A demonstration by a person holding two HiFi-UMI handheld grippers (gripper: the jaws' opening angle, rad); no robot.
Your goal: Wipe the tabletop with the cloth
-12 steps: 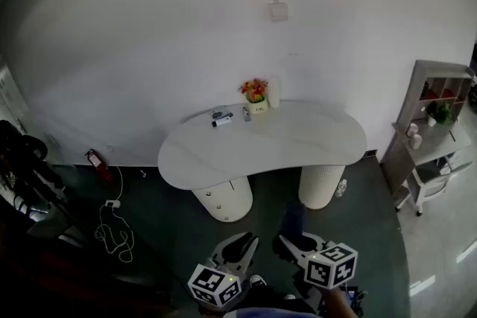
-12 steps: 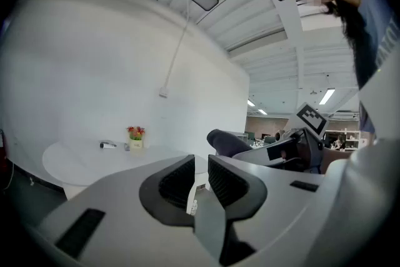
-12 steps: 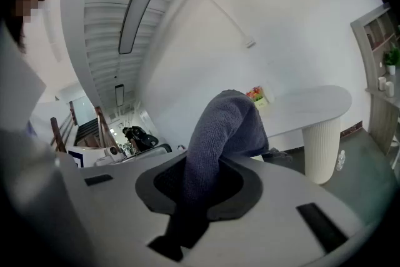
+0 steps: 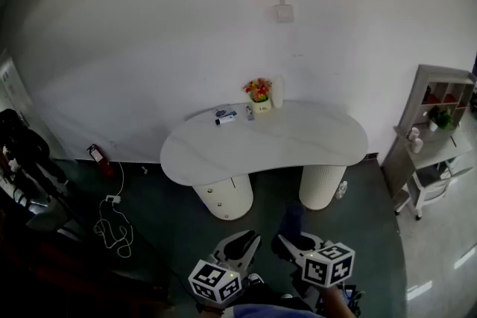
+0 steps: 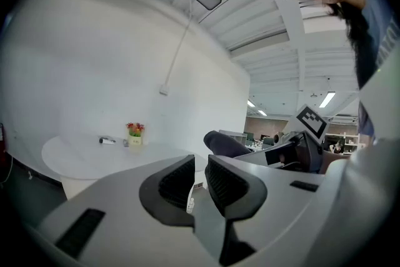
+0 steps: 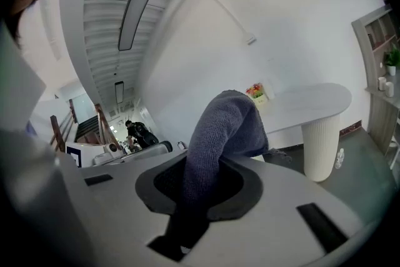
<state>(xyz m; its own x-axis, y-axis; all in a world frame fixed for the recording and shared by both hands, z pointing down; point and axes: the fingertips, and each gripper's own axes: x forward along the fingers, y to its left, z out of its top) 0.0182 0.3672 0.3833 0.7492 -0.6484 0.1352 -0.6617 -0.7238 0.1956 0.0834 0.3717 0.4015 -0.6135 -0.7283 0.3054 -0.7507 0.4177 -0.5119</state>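
At the near edge of the head view, the right gripper (image 4: 292,246) is clamped on the cloth (image 6: 224,128), which bulges up from its jaws. Just left of it, the left gripper (image 5: 197,175) holds nothing, jaws a narrow gap apart. The tabletop (image 4: 283,141) lies well apart, straight ahead and far, long axis left to right (the right gripper looks marginally nearer). The cloth's full size is hidden.

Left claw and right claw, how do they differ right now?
The right claw is shut on the grey cloth; the left claw holds nothing. The left claw's jaws stand slightly apart with a bare gap between them, while the gap in the right claw is filled by the cloth. Both are held short of the white table, touching nothing on it.
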